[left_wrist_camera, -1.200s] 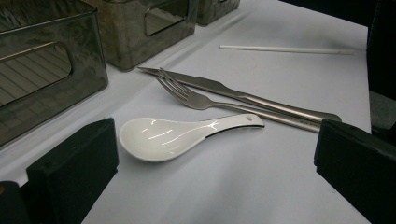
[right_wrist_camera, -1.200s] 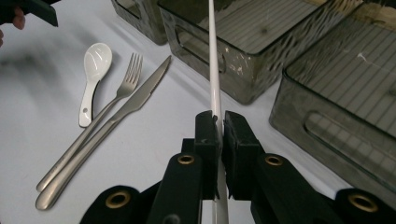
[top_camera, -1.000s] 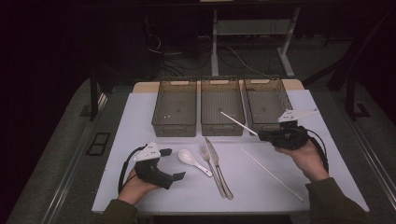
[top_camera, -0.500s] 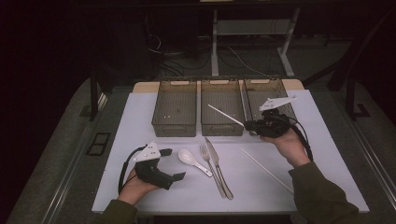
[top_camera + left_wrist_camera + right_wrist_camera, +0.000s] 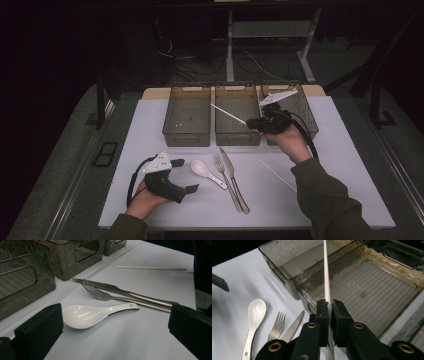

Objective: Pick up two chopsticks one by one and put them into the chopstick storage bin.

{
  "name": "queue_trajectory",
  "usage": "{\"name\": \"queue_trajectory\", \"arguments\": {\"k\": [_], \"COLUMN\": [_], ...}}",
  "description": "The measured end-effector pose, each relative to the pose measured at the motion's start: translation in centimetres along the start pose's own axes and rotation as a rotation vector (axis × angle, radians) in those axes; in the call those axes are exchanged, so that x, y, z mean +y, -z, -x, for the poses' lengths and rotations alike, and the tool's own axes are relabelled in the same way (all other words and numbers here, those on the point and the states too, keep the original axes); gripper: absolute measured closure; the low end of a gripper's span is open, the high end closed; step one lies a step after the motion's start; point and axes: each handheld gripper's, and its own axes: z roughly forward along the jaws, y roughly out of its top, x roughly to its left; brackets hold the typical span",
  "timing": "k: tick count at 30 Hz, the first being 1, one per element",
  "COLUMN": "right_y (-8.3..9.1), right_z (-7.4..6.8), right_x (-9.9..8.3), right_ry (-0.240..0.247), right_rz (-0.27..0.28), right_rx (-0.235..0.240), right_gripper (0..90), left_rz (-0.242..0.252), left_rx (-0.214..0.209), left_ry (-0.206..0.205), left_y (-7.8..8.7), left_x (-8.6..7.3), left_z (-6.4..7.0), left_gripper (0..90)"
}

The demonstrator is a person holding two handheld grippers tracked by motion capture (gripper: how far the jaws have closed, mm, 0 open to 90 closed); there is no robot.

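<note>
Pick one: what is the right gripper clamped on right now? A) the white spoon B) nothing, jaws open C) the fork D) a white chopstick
D: in the right gripper view the right gripper has its jaws shut on a thin white chopstick, held above the middle bin; the spoon and fork lie on the table.

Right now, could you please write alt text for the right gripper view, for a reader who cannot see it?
The right gripper is shut on a white chopstick, which points away over a smoky plastic bin. To the left, on the white table, lie a white spoon, a fork and a knife.
</note>
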Motion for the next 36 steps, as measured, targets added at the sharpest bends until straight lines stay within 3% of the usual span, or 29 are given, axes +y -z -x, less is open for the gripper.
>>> {"name": "queue_trajectory", "arguments": {"k": [15,24,36], "right_y": [-4.8,-7.7,-12.1], "right_z": [-1.4,-2.2,-3.4], "right_x": [4.3,6.6,8.2], "right_ry": [-0.017,-0.023,-0.038], "right_rz": [-0.016,-0.033,-0.074], "right_rx": [0.020,0.005,-0.012], "right_gripper": [84.2,84.2,84.2], "left_rz": [0.006,0.011,0.015], "left_rx": [-0.005,-0.009,-0.012], "left_ry": [0.001,0.002,-0.003], "left_y": [0.0,0.1,0.1], "left_x": [0.0,0.1,0.1], "left_z": [0.0,0.0,0.2], "left_gripper": [0.0,0.0,0.0]}}
